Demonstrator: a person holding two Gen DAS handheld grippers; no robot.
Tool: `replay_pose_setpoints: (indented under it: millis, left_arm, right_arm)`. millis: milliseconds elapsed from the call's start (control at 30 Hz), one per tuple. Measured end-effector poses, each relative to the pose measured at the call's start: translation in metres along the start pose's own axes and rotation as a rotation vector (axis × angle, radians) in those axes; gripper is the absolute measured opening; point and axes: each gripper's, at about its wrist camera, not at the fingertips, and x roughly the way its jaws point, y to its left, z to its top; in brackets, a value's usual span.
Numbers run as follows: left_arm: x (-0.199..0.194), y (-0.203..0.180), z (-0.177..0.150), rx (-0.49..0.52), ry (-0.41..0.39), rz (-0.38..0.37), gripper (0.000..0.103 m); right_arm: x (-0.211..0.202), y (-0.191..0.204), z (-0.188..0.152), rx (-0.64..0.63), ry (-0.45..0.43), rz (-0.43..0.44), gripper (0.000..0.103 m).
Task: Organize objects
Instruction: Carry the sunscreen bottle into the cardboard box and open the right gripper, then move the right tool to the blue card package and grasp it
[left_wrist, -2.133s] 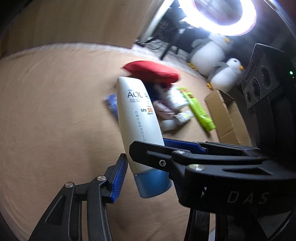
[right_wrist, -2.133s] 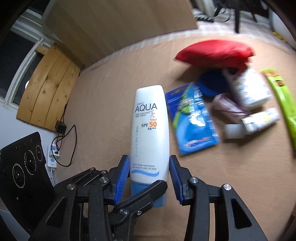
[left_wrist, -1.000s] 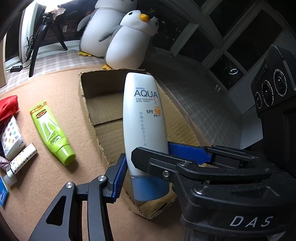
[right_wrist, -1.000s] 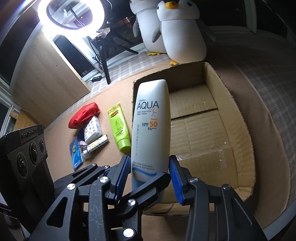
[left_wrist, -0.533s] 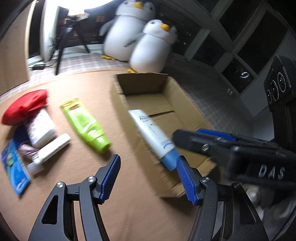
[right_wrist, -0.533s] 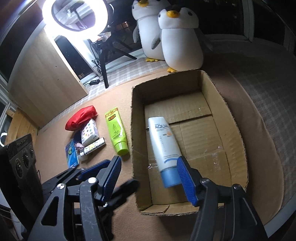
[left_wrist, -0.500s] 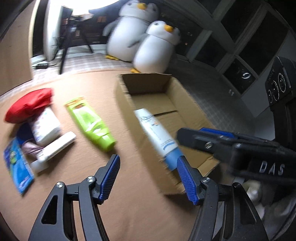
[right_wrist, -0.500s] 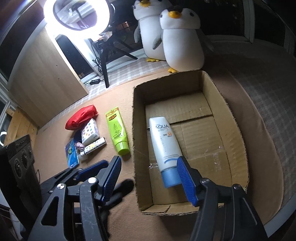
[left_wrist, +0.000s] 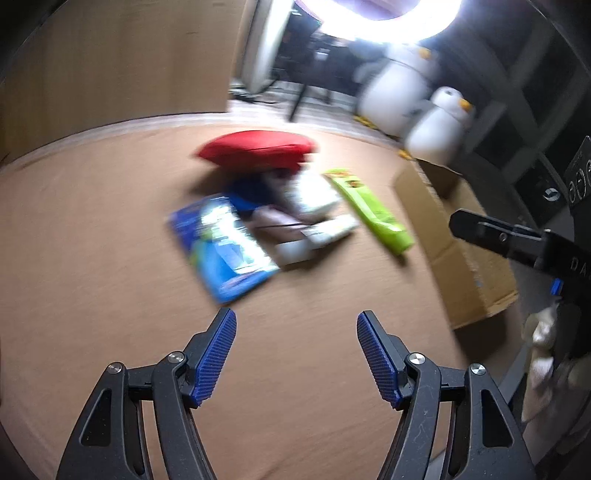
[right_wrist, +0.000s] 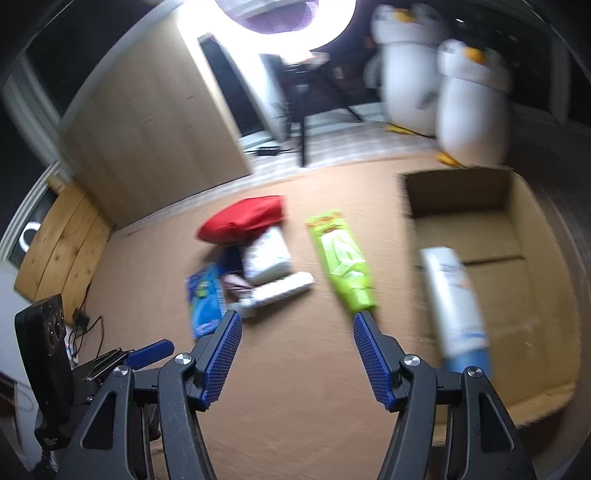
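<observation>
1. Sunscreen tube (right_wrist: 456, 302): lies in the box (right_wrist: 532, 229), along its left wall, blue cap toward me. I count this as the one item put away.
2. Green tube (right_wrist: 341, 260): on the brown mat (right_wrist: 147, 258) just left of the box, apart from it; not yet packed.
3. Pile: red pouch (left_wrist: 255, 149), white pack (right_wrist: 267, 256), thin white tube (right_wrist: 282, 290) and blue packet (left_wrist: 221, 247) lie touching or overlapping, further left. Blur hides the smaller pieces among them. All are left to do.
4. My right gripper (right_wrist: 297, 354): jaws wide apart, empty, above the mat between pile and box.
5. My left gripper (left_wrist: 295, 354): jaws wide apart, empty, facing the pile; the blue packet lies nearest it.
6. Progress, as I judge it: early, with one item boxed and at least five outside. The green tube seems the easiest next pick, lying alone and closest to the box.
7. Background: two toy penguins (right_wrist: 472, 99) and a ring light (right_wrist: 284, 22) beyond the mat.
</observation>
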Motion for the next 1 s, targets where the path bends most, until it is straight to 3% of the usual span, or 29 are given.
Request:
replay_pose_setpoints:
  millis: [100,500,1000]
  left_arm:
    - [-0.013,0.028,-0.009,-0.028,-0.002,0.030,0.076]
    - [-0.051,0.111,-0.037,-0.131,-0.017,0.121,0.094]
    - [-0.060,0.147,-0.051,-0.191,-0.014,0.121,0.094]
  right_arm:
    - [0.015,0.027,0.004,-0.061,0.021,0.020,0.068]
    - [0.106,0.119,0.011,-0.261,0.220,0.036,0.068]
    - [0.166,0.139,0.013,-0.345,0.324,-0.018,0.067]
